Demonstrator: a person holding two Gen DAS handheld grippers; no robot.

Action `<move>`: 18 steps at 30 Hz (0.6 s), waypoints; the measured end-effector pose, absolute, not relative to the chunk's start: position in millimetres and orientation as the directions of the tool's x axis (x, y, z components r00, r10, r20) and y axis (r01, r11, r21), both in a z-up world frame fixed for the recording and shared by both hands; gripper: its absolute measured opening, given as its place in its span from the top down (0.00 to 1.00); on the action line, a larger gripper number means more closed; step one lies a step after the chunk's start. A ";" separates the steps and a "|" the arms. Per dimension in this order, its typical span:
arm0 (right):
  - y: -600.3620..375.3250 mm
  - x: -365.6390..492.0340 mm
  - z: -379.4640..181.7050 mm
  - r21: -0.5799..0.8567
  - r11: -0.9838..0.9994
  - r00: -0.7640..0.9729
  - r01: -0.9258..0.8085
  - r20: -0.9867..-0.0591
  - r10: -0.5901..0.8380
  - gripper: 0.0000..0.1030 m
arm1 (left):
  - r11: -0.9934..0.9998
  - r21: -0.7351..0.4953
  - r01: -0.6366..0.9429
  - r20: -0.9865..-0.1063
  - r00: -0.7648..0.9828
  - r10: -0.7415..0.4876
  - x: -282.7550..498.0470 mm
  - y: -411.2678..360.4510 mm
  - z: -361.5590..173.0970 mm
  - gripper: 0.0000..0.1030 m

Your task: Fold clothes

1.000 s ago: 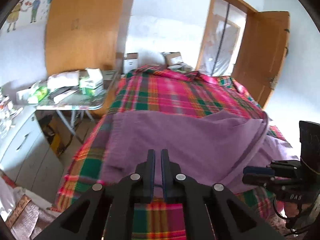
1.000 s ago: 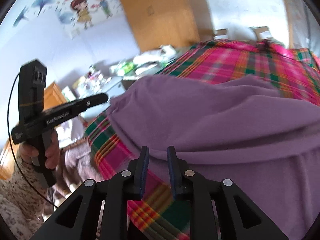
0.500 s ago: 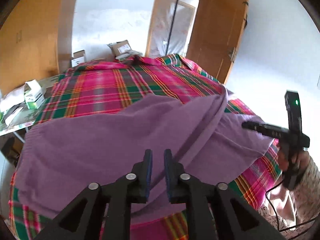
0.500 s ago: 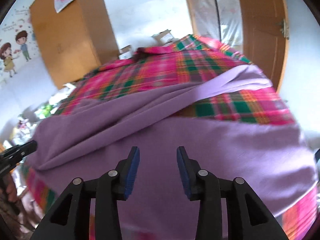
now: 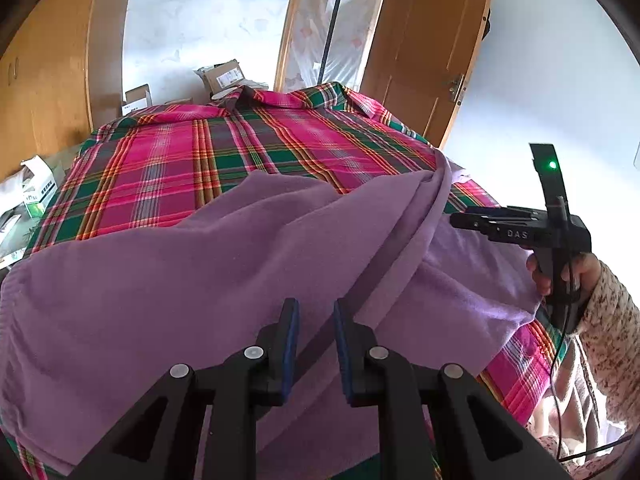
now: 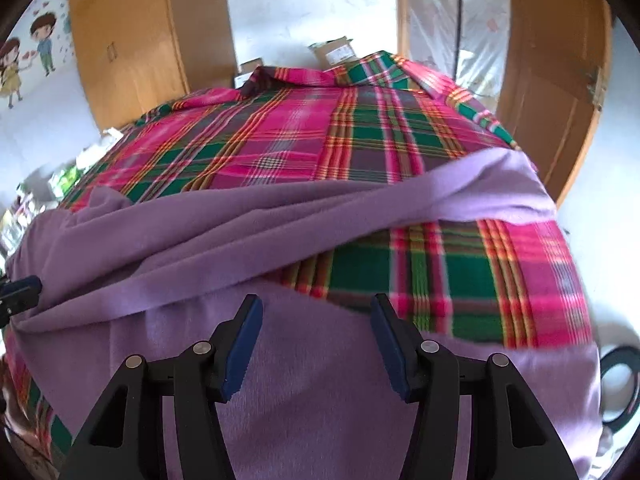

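Soft purple fleece garment [image 6: 320, 400] rumpled across the pink-and-green plaid bedspread [image 6: 280, 140].
One long diagonal fold crosses it — left gripper [image 5: 314, 344] narrowly parted, right gripper [image 6: 316, 344] spread wide, both empty above the cloth.

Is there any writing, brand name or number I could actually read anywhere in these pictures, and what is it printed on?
"DAS": pale letters on the black body of the right gripper, seen from the left wrist view.
Shipping label on the cardboard box behind the bed: too small to read.
Print on the green and white carton at the left: too blurred to read.
The cartoon wall sticker shows no readable words.
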State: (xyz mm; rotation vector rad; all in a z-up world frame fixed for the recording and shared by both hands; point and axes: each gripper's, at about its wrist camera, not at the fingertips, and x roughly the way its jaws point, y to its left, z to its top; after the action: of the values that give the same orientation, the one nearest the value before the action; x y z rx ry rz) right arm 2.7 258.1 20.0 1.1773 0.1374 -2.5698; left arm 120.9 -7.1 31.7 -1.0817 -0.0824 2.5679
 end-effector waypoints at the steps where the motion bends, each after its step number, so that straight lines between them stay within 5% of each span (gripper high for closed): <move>1: 255.2 1.0 18.8 0.027 -0.941 -0.603 0.337 -0.761 -0.238 0.44 | -0.936 -0.183 -0.301 -0.684 -0.645 0.341 120.4 -5.0 31.7 0.83; 7: 248.7 -5.3 14.9 0.033 -0.910 -0.551 0.413 -0.786 -0.279 0.44 | -0.924 -0.190 -0.332 -0.691 -0.623 0.366 117.0 4.4 29.3 0.83; 9: 247.6 -4.0 15.1 0.030 -0.900 -0.547 0.435 -0.785 -0.290 0.53 | -0.922 -0.196 -0.333 -0.692 -0.620 0.370 114.8 5.6 28.8 0.82; 11: 248.2 -3.0 15.6 0.063 -0.890 -0.533 0.451 -0.781 -0.326 0.83 | -0.921 -0.200 -0.333 -0.695 -0.615 0.373 112.6 6.5 27.7 0.82; 13: 246.7 -1.8 16.5 0.063 -0.888 -0.533 0.456 -0.780 -0.329 0.93 | -0.921 -0.204 -0.333 -0.699 -0.609 0.375 110.4 7.0 26.1 0.82; 18: 245.4 -5.2 22.1 0.027 -0.914 -0.585 0.404 -0.761 -0.281 0.96 | -0.921 -0.210 -0.329 -0.705 -0.602 0.375 107.7 4.4 22.3 0.82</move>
State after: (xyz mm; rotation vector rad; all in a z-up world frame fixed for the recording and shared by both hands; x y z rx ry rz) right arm -5.2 245.4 22.1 1.1572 0.2097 -2.4896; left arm 107.7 4.4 22.3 -1.1208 -0.0815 2.5049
